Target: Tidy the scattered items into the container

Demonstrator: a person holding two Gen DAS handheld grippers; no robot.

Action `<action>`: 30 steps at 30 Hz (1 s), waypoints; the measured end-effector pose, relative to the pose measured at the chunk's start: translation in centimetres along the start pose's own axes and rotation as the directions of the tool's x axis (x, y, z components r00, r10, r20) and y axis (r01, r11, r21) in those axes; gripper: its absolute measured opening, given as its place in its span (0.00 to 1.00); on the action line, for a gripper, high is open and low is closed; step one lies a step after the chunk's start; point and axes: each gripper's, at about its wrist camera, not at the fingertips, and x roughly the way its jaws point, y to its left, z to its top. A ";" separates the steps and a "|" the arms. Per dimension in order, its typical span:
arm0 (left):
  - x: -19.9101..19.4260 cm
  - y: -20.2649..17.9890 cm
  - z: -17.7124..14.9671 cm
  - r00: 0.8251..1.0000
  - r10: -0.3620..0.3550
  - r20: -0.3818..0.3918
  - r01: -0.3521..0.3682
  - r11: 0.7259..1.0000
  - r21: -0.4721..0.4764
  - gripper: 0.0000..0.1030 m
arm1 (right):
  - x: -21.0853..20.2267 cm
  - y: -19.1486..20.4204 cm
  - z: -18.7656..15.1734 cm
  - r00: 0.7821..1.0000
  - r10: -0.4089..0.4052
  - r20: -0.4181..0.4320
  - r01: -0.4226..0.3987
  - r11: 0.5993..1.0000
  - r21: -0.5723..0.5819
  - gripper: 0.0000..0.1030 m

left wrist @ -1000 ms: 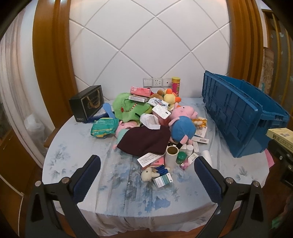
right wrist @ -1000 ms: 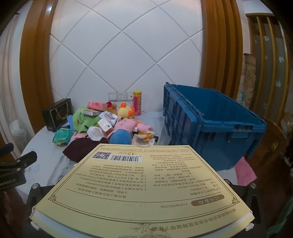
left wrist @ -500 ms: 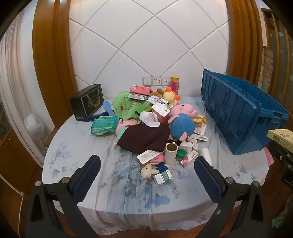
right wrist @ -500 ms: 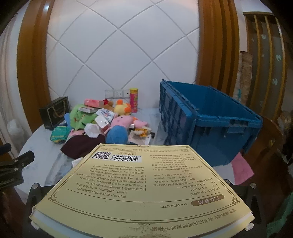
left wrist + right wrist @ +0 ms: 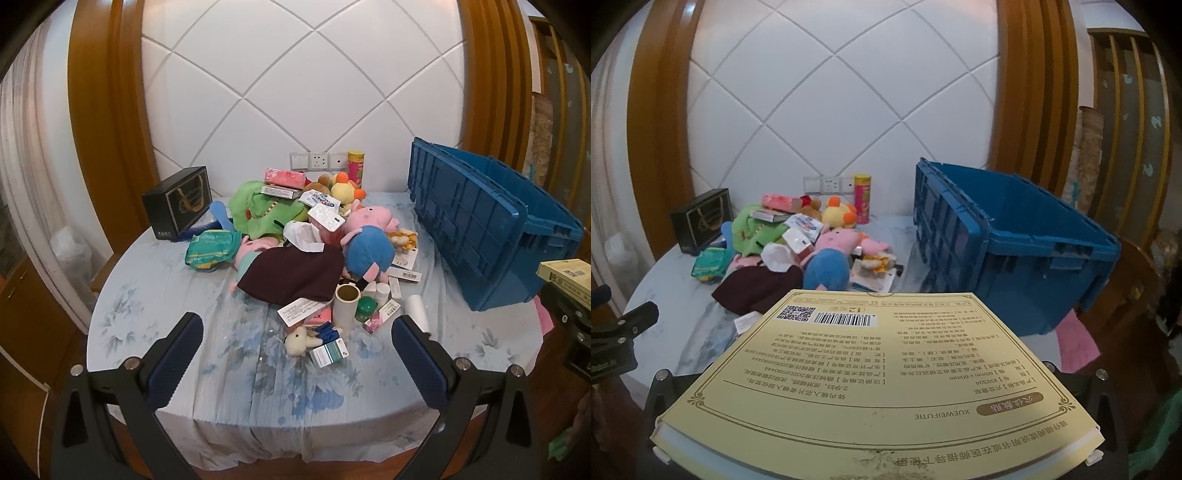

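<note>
A blue plastic crate (image 5: 491,218) stands on the right of the round table; it also shows in the right wrist view (image 5: 1008,243). A pile of plush toys, boxes and bottles (image 5: 310,251) lies in the table's middle. My right gripper (image 5: 875,424) is shut on a flat yellow box (image 5: 871,373) that hides its fingers; the box also shows at the right edge of the left wrist view (image 5: 567,275). It is held in front of the table, short of the crate. My left gripper (image 5: 295,354) is open and empty above the table's near edge.
A black gift box (image 5: 177,201) stands at the table's back left. A pink and yellow can (image 5: 355,168) stands by the wall sockets. A white roll (image 5: 345,304) and small bottles sit at the pile's front. A pink cloth (image 5: 1076,341) lies beside the crate.
Both grippers have pulled back and risen a little, so the table looks farther away. The right gripper has turned slightly right toward the crate. The yellow box stays gripped.
</note>
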 end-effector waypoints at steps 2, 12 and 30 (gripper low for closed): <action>0.0 0.0 0.0 1.000 0.003 -0.001 -0.003 1.000 -0.001 1.00 | 0.1 -0.1 0.0 1.000 0.009 -0.002 -0.009 1.000 0.001 1.00; 0.4 -0.3 0.0 1.000 0.013 -0.007 -0.013 1.000 -0.005 1.00 | 0.5 -0.6 0.0 1.000 0.028 -0.006 -0.028 1.000 0.006 1.00; 2.5 -0.2 -0.9 0.997 0.062 -0.038 -0.063 0.998 -0.021 1.00 | 3.7 -1.7 -0.6 0.989 0.135 -0.068 -0.135 0.991 -0.001 1.00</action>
